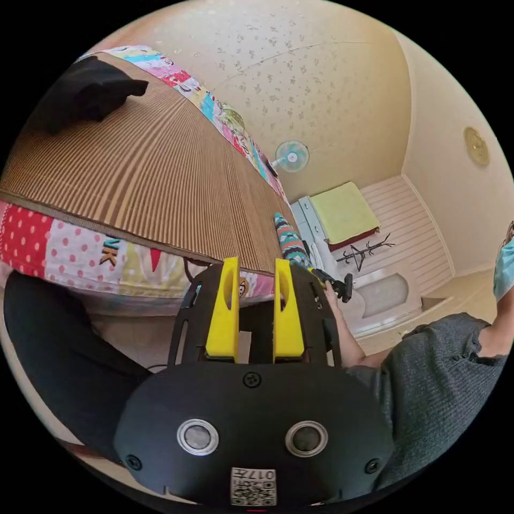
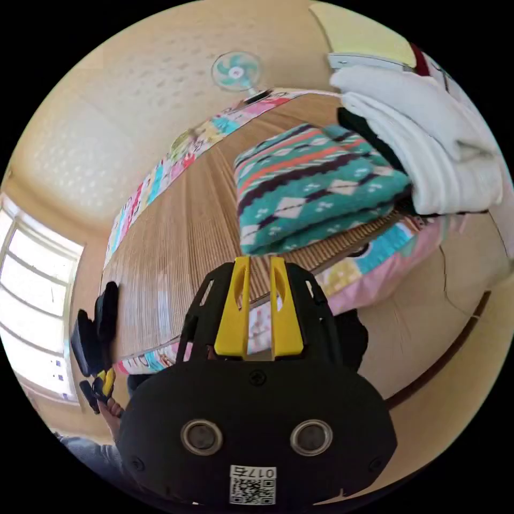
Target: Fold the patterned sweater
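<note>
In the right gripper view the teal knitted sweater with orange, dark and white patterned bands (image 2: pixel 316 187) lies folded into a thick stack on the brown ribbed bamboo mat (image 2: pixel 176 241) that covers the bed, near the mat's edge and just beyond the tips of the right gripper (image 2: pixel 258 267); its yellow jaws stand a narrow gap apart with nothing between them, clear of the sweater; a pile of folded white cloth (image 2: pixel 428 144) lies against the sweater's far side, with a dark garment between them; the colourful patchwork bedsheet (image 2: pixel 353 267) shows below the mat's edge; most of the mat lies bare. In the left gripper view the left gripper (image 1: pixel 256 270) hangs off the bed's side, its yellow jaws parted and empty; the sweater (image 1: pixel 289 241) shows as a sliver past the mat's corner, beside the right jaw; a crumpled black garment (image 1: pixel 88 91) lies at the mat's far end, well apart; the person's grey knitted sleeve (image 1: pixel 433 369) shows to one side.
</note>
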